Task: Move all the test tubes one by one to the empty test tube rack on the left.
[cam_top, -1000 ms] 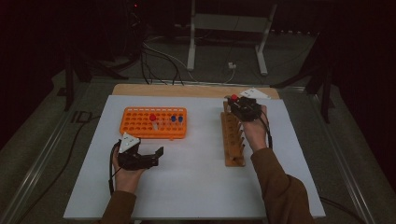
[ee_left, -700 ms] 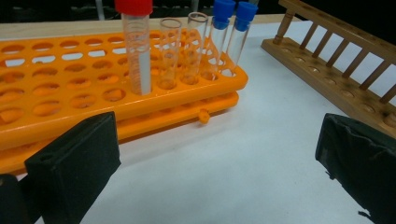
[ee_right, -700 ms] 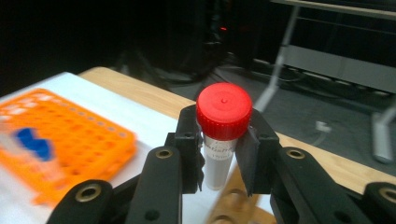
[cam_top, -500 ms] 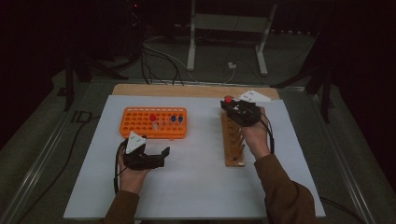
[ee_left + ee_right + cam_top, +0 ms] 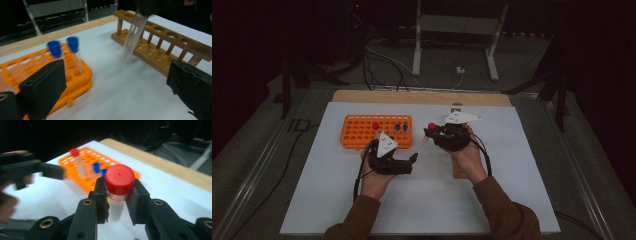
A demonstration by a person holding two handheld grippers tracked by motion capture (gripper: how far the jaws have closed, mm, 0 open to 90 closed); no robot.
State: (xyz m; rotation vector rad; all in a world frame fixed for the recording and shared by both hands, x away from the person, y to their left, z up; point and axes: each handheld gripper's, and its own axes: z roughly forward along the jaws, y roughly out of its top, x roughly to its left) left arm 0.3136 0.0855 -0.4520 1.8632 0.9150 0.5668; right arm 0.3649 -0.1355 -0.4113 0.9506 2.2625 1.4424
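My right gripper [image 5: 429, 133] is shut on a clear tube with a red cap [image 5: 119, 179], held upright above the white mat between the two racks. In the left gripper view that tube [image 5: 132, 37] hangs blurred in front of the wooden rack [image 5: 160, 47]. My left gripper [image 5: 410, 162] is open with nothing between its jaws, just left of the right gripper and in front of the orange rack [image 5: 362, 131]. The orange rack holds one red-capped tube [image 5: 375, 126] and two blue-capped tubes [image 5: 63, 48].
The wooden rack [image 5: 457, 171] lies lengthwise under my right hand, mostly hidden by it. A white mat [image 5: 522, 165] covers the table, with a bare wooden strip [image 5: 412, 96] along its far edge. Cables and a metal stand lie on the dark floor beyond.
My right gripper has carried the red-capped tube left and nearer, away from the wooden rack's far end. My left gripper has moved right and a little up, toward the middle.
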